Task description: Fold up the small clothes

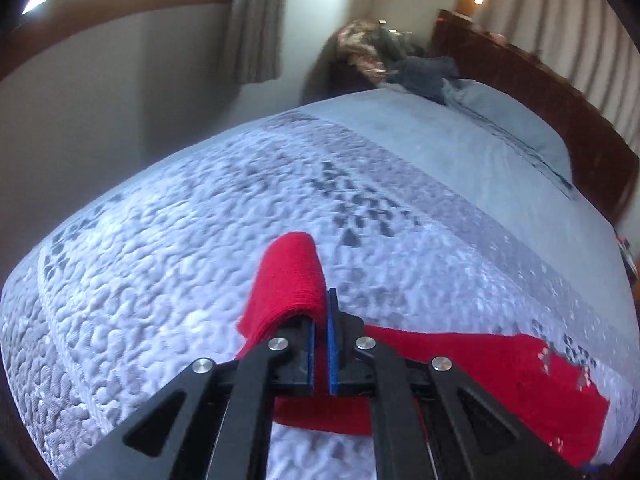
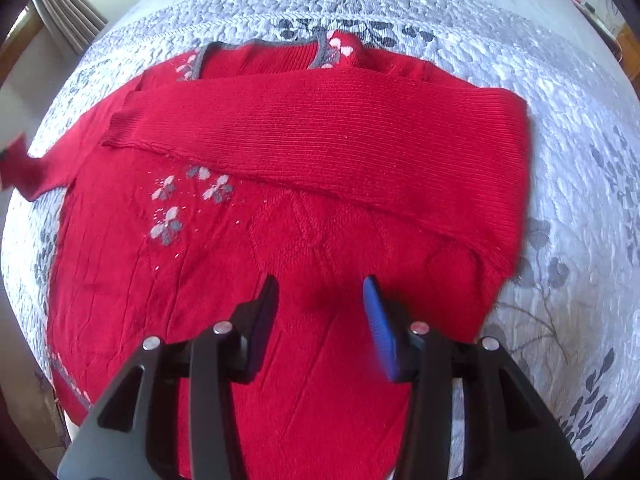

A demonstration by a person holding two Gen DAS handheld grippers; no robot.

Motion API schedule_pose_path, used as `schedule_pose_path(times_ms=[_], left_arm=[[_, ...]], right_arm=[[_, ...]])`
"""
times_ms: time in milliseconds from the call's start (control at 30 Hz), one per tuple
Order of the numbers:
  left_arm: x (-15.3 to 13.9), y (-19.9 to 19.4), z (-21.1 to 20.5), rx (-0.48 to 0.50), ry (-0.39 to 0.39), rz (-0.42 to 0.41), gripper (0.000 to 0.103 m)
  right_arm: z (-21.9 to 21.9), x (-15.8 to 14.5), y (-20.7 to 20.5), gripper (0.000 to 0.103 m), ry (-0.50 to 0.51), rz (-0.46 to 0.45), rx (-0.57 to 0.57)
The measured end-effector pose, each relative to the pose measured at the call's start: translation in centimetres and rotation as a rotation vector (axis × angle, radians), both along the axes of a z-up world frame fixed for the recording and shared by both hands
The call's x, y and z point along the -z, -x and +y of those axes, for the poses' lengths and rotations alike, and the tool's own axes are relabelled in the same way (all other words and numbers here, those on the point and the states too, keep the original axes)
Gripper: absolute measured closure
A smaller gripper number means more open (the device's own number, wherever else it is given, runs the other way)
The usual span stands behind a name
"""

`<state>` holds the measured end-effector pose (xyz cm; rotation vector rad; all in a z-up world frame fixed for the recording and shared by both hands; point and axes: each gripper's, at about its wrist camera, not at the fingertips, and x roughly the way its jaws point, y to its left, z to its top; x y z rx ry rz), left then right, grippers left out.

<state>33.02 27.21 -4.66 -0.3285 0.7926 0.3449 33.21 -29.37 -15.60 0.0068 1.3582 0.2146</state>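
Cloth fills the left gripper (image 1: 320,320): its blue-padded jaws are clenched on the cuff end of the red sweater's left sleeve (image 1: 290,276), lifted clear of the quilt so the fabric drapes back over the left finger. In the right wrist view this sleeve trails off toward the left edge of the bed. The right gripper (image 2: 320,304) hangs released, jaws wide apart, over the lower body of the red knit sweater (image 2: 248,320), gripping nothing.

The sweater lies face up and flat near the middle of the quilted bedspread (image 2: 560,128), grey-trimmed neckline toward the far edge. One sleeve (image 2: 320,132) is already folded across the chest, its cuff reaching almost to the opposite shoulder. I judge the fold about a third done: the held sleeve has yet to be laid over, and the body then needs doubling up from the hem.

Further out, a pile of dark clothes (image 1: 400,60) sits at the far corner by the wooden headboard (image 1: 540,92), well apart from the work. A curtain (image 1: 256,20) hangs beyond the bed. Nothing lies across the sweater itself.
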Motion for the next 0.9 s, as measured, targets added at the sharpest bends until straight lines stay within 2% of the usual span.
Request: schedule_pose_path(times_ms=[133, 233, 433, 500, 533, 600, 633, 667, 767, 900], left_arm=[[-0.7, -1.8, -9.2, 0.203, -0.047, -0.017, 0.099], [-0.1, -3.0, -15.9, 0.333, -0.050, -0.006, 0.099], [3.4, -3.0, -25.8, 0.524, 0.013, 0.047, 0.099], [5.0, -2.6, -29.7, 0.642, 0.052, 0.108, 0.098], [5.8, -2.4, -31.3, 0.697, 0.066, 0.147, 0.095], [6.9, -1.6, -33.1, 0.794, 0.121, 0.194, 0.080], [7.0, -0.9, -33.5, 0.830, 0.161, 0.188, 0.058], [6.8, -0.3, -33.6, 0.852, 0.186, 0.170, 0.047], [6.0, 0.3, -31.8, 0.817, 0.155, 0.140, 0.048], [6.0, -1.2, -26.9, 0.641, 0.247, 0.160, 0.051]], right_arm=[[-0.9, -1.1, 1.2, 0.057, -0.027, -0.021, 0.005], [-1.4, -1.5, 1.9, 0.057, -0.034, -0.030, 0.005], [-3.0, -1.8, 2.9, 0.057, -0.038, -0.039, 0.021], [-3.2, -1.6, 3.0, 0.057, -0.044, -0.036, 0.028], [-3.3, -1.5, 3.1, 0.056, -0.047, -0.034, 0.028], [-3.4, -1.3, 3.3, 0.056, -0.050, -0.030, 0.024], [-3.4, -1.2, 3.4, 0.055, -0.052, -0.028, 0.020], [-3.5, -1.1, 3.5, 0.055, -0.051, -0.027, 0.017], [-3.7, -0.7, 3.6, 0.055, -0.051, -0.021, 0.022], [-3.5, -0.5, 3.5, 0.055, -0.068, -0.016, 0.025]])
